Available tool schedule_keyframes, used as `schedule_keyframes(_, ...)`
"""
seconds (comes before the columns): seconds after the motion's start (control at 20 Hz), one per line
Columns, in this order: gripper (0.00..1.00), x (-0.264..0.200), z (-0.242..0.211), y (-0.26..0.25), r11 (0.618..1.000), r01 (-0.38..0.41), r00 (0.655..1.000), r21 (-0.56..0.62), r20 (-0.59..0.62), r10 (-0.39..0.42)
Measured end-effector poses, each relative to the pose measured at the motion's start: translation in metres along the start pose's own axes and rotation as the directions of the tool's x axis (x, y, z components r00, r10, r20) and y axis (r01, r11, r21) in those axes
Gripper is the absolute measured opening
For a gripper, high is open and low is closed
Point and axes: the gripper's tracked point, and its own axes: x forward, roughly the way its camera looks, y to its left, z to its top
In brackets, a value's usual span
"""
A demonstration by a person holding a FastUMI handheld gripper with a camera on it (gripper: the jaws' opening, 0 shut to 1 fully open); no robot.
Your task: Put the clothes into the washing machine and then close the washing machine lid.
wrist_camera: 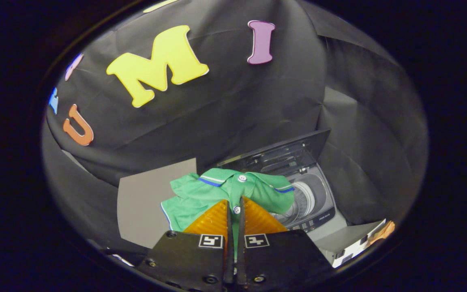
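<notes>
My gripper (234, 209) is shut on a green polo shirt (201, 194) with white and blue trim and white buttons. Both fingers pinch its button placket, and the shirt hangs lifted above the grey surface. Just beyond the fingers, to the right, stands a small top-loading washing machine (318, 205). Its dark lid (286, 152) is raised at the back, so the round drum (300, 200) lies open. The shirt's right sleeve hangs in front of the drum's left part and hides it.
A grey table surface (144, 202) spreads to the left of the machine. Black cloth walls close in behind and on the right. A white and orange object (373, 235) lies at the near right, beside the machine.
</notes>
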Motion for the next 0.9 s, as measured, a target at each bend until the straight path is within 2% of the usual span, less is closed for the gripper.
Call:
schedule_keyframes(0.45, 0.06, 0.023, 0.022, -0.077, 0.995, -0.085, 0.996, -0.042, 0.004, 0.085)
schedule_keyframes(0.9, 0.06, 0.080, 0.011, -0.130, 0.987, -0.144, 0.984, -0.073, -0.117, 0.135)
